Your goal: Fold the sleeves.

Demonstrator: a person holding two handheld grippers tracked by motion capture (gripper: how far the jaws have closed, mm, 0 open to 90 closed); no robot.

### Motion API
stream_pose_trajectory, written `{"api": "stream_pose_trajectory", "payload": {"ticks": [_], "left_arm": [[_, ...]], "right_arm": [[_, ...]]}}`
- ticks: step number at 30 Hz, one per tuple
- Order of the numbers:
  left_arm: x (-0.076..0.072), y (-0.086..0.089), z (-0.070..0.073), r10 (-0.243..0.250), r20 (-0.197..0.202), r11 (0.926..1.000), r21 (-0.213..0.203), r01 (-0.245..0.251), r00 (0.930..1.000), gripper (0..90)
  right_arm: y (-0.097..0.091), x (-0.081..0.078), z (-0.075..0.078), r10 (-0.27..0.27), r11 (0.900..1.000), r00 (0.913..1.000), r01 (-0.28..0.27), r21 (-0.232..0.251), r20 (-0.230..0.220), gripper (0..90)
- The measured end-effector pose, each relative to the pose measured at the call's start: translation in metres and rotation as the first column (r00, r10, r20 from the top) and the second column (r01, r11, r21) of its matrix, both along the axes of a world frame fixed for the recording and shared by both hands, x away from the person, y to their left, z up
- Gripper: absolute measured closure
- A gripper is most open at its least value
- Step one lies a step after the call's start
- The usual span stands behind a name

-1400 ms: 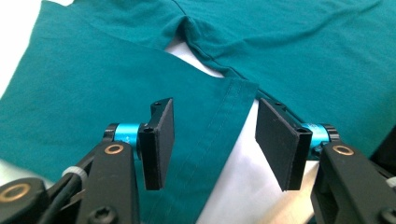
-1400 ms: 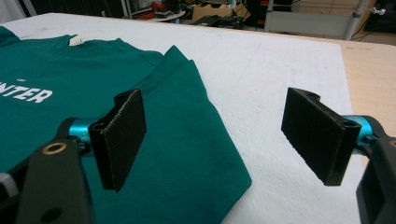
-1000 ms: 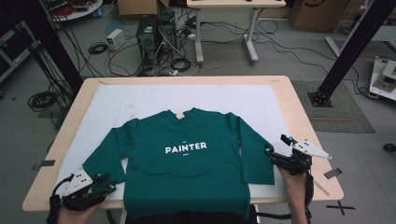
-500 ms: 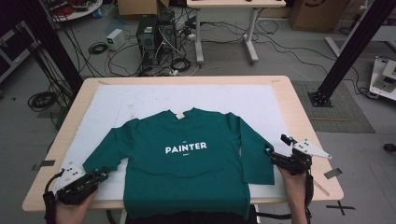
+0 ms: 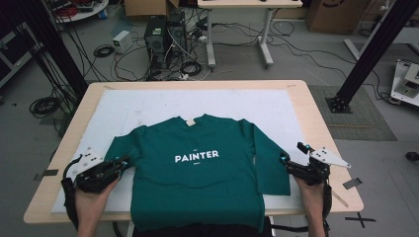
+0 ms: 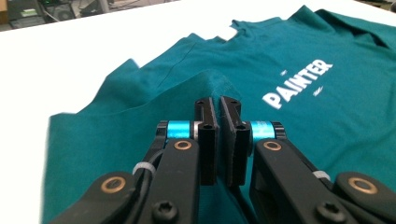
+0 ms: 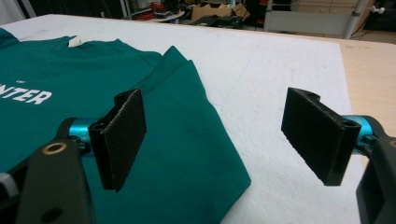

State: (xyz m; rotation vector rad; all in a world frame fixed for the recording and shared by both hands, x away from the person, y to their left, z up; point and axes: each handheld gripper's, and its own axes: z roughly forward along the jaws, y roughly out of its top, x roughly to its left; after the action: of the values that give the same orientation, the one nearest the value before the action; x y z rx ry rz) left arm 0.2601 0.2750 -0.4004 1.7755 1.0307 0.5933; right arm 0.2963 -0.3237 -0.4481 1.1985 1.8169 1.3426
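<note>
A dark green long-sleeved shirt (image 5: pixel 197 173) printed PAINTER lies face up on a white mat (image 5: pixel 148 106), its hem hanging over the near table edge. At the shirt's left sleeve (image 5: pixel 118 148), my left gripper (image 5: pixel 122 162) is shut on a raised fold of the cloth. The left gripper view shows that sleeve fabric (image 6: pixel 205 86) pinched between the jaws of the left gripper (image 6: pixel 219 105) and lifted off the mat. My right gripper (image 5: pixel 292 152) stands open at the right sleeve's cuff (image 5: pixel 272 177). In its own view the right gripper (image 7: pixel 219 135) has nothing between its fingers and hovers over the sleeve edge (image 7: pixel 196 154).
The mat covers a wooden table (image 5: pixel 316 123) with bare wood at its right and near edges. Beyond the far edge are computer cases (image 5: pixel 165 34), cables on the floor and another desk's legs (image 5: pixel 237 34). A black frame post (image 5: pixel 365 54) stands at the right.
The left gripper has shut on the left sleeve's end and moved inward and up with it, so the sleeve now bunches toward the shirt body. The right gripper stays where it was, still open.
</note>
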Motion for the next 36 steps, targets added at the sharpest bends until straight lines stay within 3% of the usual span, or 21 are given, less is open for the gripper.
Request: {"api": "stream_pose_trajectory", "payload": {"ticks": [4, 9, 17, 24, 36], "left_arm": [[0.012, -0.018, 0.005, -0.017, -0.008, 0.9992, -0.035, 0.017, 0.9998, 85.8], [0.021, -0.045, 0.013, -0.052, -0.011, 0.9975, -0.049, 0.051, 0.9986, 85.8], [0.037, -0.090, 0.015, -0.114, -0.028, 0.9933, -0.023, 0.113, 0.9931, 85.8], [0.043, -0.120, 0.010, -0.171, -0.057, 0.9849, -0.037, 0.169, 0.9836, 85.8], [0.048, -0.166, 0.005, -0.268, -0.085, 0.9627, -0.059, 0.264, 0.9596, 85.7]], "right_arm": [[0.000, 0.000, 0.000, -0.002, 1.0000, 1.0000, 0.002, 0.001, -0.003, 22.5], [-0.001, 0.001, 0.000, 0.001, 1.0000, 1.0000, -0.001, -0.002, 0.003, 22.5], [-0.001, 0.001, 0.000, 0.000, 1.0000, 1.0000, 0.000, -0.004, -0.005, 22.6], [0.000, 0.001, 0.000, -0.001, 1.0000, 1.0000, 0.001, -0.003, -0.006, 22.9], [0.000, 0.001, 0.000, -0.002, 1.0000, 0.9999, 0.002, -0.002, -0.011, 23.2]]}}
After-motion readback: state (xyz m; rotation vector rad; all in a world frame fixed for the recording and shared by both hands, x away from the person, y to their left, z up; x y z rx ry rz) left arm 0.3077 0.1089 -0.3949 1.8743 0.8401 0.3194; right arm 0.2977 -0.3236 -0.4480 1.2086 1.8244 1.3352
